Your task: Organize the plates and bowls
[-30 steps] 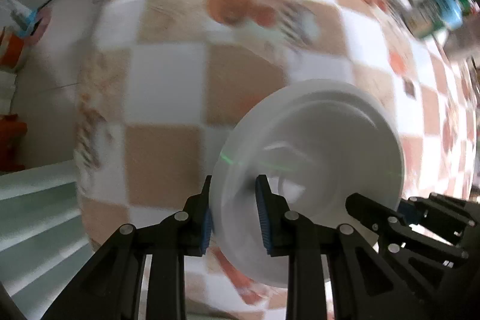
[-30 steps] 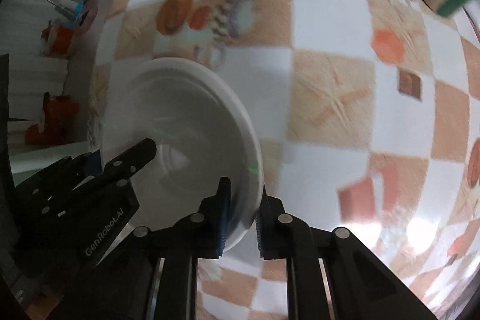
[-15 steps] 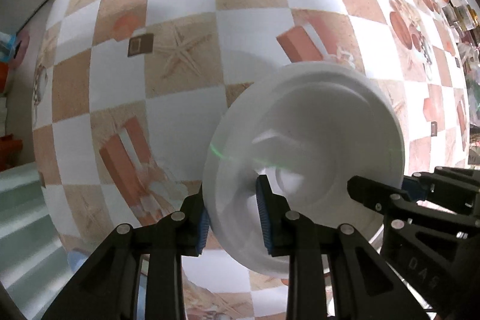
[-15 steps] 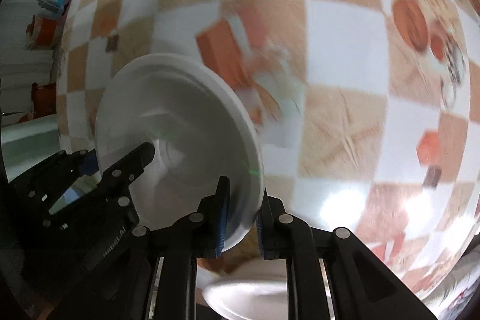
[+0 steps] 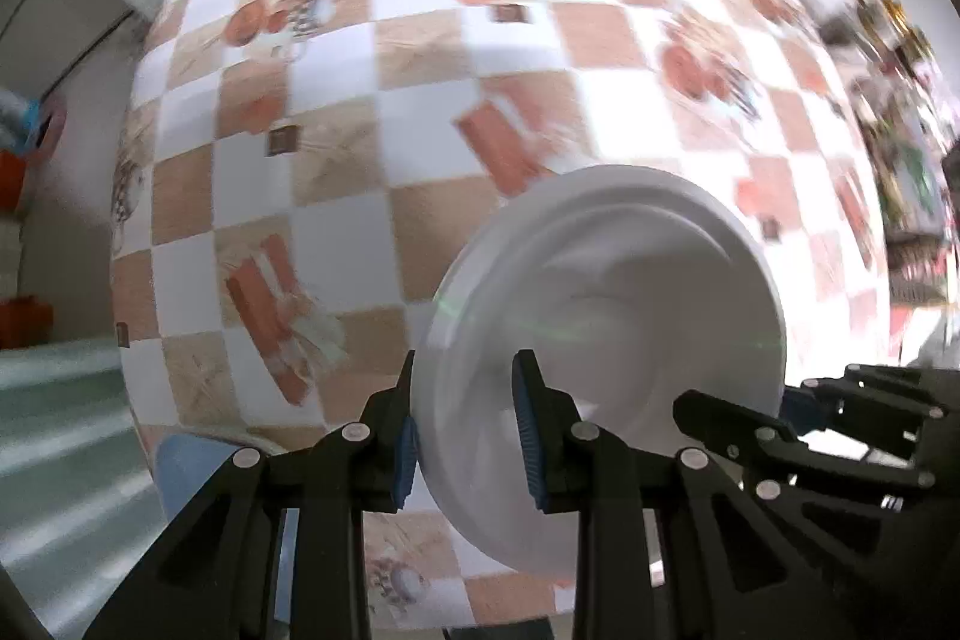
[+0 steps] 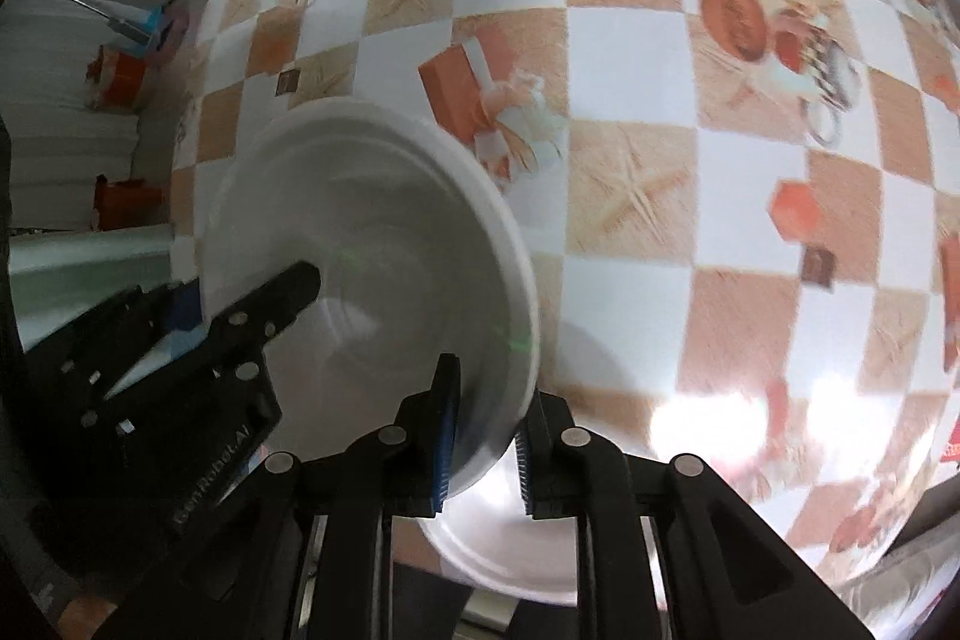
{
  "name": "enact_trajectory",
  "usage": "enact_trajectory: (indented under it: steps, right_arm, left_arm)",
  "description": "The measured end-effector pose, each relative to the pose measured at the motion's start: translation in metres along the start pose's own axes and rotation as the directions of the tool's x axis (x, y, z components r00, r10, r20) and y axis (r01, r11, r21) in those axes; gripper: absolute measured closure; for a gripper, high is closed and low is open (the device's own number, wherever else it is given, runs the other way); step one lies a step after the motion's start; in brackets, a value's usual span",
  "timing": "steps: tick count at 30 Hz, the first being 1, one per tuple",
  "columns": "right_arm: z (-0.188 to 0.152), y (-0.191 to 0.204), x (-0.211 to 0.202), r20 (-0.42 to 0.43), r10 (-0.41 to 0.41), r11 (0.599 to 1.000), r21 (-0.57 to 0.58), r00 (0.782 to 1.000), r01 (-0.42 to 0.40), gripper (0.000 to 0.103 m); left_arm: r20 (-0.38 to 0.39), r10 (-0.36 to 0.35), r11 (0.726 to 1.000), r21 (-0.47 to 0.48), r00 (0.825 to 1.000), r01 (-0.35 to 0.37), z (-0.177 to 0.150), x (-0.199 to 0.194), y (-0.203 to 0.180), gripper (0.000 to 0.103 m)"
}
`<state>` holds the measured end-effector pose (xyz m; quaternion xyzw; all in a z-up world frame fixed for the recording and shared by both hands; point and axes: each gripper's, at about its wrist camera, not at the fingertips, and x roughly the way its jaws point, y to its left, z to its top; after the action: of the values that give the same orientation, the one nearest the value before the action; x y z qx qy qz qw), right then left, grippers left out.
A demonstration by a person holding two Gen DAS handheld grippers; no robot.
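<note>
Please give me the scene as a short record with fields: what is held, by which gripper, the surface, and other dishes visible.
held object: white round plastic bowl, lifted above the table
left gripper: shut on the bowl's rim
right gripper: jaws opening, opposite rim between them
surface: checkered orange-and-white tablecloth
other dish: white plate on the table, below the right gripper
far edge: blurred containers, not identifiable

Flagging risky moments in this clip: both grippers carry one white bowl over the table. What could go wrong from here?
1. The right gripper is opening with the bowl rim between its jaws; the bowl could tip.
2. Then only the left gripper pinches the opposite rim, and it may slip.
3. A plate lies below; a dropped bowl could strike it.
</note>
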<state>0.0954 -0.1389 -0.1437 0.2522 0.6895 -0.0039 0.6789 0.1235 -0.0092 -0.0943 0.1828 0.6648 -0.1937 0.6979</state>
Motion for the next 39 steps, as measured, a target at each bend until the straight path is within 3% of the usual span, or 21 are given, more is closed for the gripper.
enact_trajectory:
  steps: [4, 11, 15, 18, 19, 21, 23, 26, 27, 34, 39]
  right_arm:
    - [-0.035, -0.019, -0.017, -0.002, 0.007, 0.998, 0.057, 1.000, -0.006, 0.082]
    - [-0.076, -0.044, -0.018, -0.026, -0.004, 0.989, 0.151, 1.000, 0.007, 0.082]
    - [-0.084, -0.048, -0.005, -0.048, -0.013, 0.987, 0.159, 0.999, 0.021, 0.082]
    - [-0.086, -0.051, -0.003, -0.053, -0.031, 0.986, 0.161, 0.998, 0.040, 0.082]
    - [-0.087, -0.053, -0.004, -0.052, -0.035, 0.985, 0.165, 0.998, 0.043, 0.080]
    - [-0.090, -0.059, -0.009, -0.042, -0.059, 0.980, 0.186, 0.997, 0.065, 0.034]
    - [-0.098, -0.074, -0.020, -0.022, -0.082, 0.974, 0.211, 0.996, 0.085, 0.010]
    - [-0.109, -0.090, -0.032, -0.003, -0.021, 0.962, 0.273, 1.000, 0.021, 0.008]
    - [-0.112, -0.093, -0.034, 0.003, -0.018, 0.959, 0.284, 1.000, 0.017, 0.001]
    - [-0.125, -0.085, -0.031, 0.014, -0.020, 0.953, 0.303, 1.000, 0.015, 0.000]
    - [-0.117, -0.073, -0.025, 0.010, -0.018, 0.955, 0.297, 1.000, 0.014, 0.000]
  left_arm:
    - [-0.024, -0.014, 0.994, 0.107, 1.000, 0.017, -0.007, -0.013, -0.037, 0.073]
    - [-0.099, -0.011, 0.978, 0.204, 0.995, 0.031, -0.020, 0.012, -0.062, 0.069]
    - [-0.159, 0.006, 0.968, 0.248, 0.987, 0.033, -0.025, 0.022, -0.067, 0.059]
    - [-0.133, 0.016, 0.964, 0.266, 0.991, 0.020, -0.028, 0.011, -0.063, 0.034]
    - [-0.111, 0.032, 0.963, 0.269, 0.993, -0.001, -0.028, 0.007, -0.060, 0.028]
    - [-0.089, 0.021, 0.965, 0.262, 0.996, 0.003, -0.027, -0.002, -0.053, 0.020]
    - [-0.086, -0.010, 0.969, 0.247, 0.996, 0.031, -0.027, -0.009, -0.046, 0.019]
    - [-0.089, -0.044, 0.975, 0.212, 0.995, 0.063, -0.027, -0.015, -0.037, 0.006]
    - [-0.092, -0.033, 0.978, 0.204, 0.995, 0.051, -0.025, -0.013, -0.035, 0.000]
    - [-0.162, 0.022, 0.980, 0.197, 0.987, 0.010, -0.021, -0.001, -0.032, 0.000]
    - [-0.205, 0.082, 0.968, 0.249, 0.975, -0.029, -0.027, 0.006, -0.037, 0.000]
